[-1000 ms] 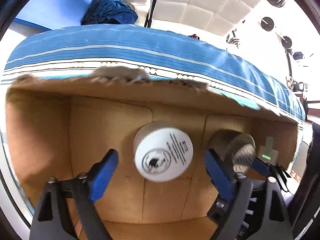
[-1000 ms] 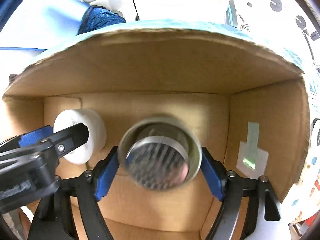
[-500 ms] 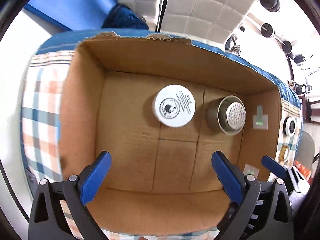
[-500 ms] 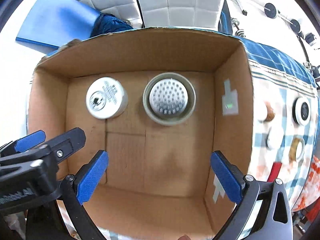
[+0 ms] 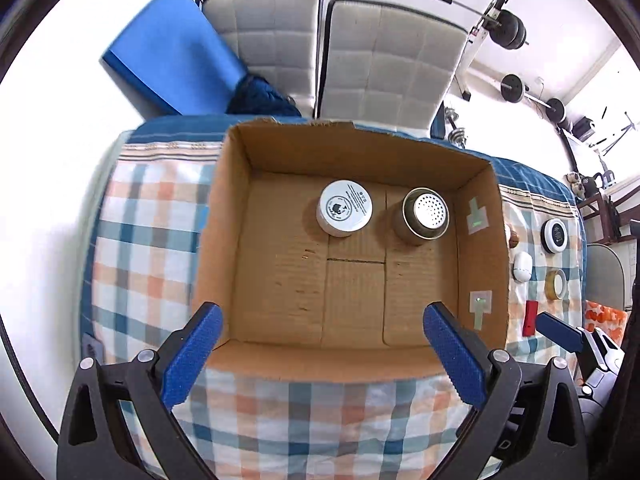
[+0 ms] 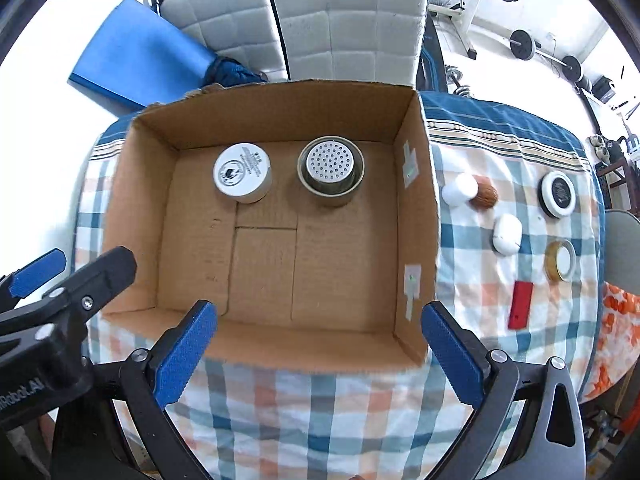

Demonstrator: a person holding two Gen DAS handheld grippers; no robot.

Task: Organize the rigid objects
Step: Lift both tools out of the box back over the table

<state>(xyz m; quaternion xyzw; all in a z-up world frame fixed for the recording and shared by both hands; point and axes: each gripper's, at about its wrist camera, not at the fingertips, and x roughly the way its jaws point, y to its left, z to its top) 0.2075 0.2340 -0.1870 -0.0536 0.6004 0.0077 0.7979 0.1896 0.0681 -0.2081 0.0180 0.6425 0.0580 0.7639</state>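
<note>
An open cardboard box (image 5: 216,216) (image 6: 416,208) stands on a checked tablecloth. Inside, near its far wall, a white round jar (image 5: 345,208) (image 6: 242,172) stands beside a metal tin with a perforated top (image 5: 426,214) (image 6: 331,169). My left gripper (image 5: 320,356) is open and empty above the box's near edge. My right gripper (image 6: 320,354) is open and empty, also above the near edge. To the right of the box lie a white and brown piece (image 6: 470,194), a white oval case (image 6: 507,234), a black round tin (image 6: 558,194), a gold-rimmed lid (image 6: 560,260) and a red block (image 6: 521,310).
The left gripper's body (image 6: 56,320) shows at the lower left of the right wrist view. White padded panels (image 5: 384,64), a blue mat (image 5: 176,64) and a barbell rack (image 5: 492,28) stand behind the table. A grey chair (image 6: 624,248) is at the right.
Both grippers have let go of the jar and the tin inside the box, then pulled up and back; the whole box and the table now show.
</note>
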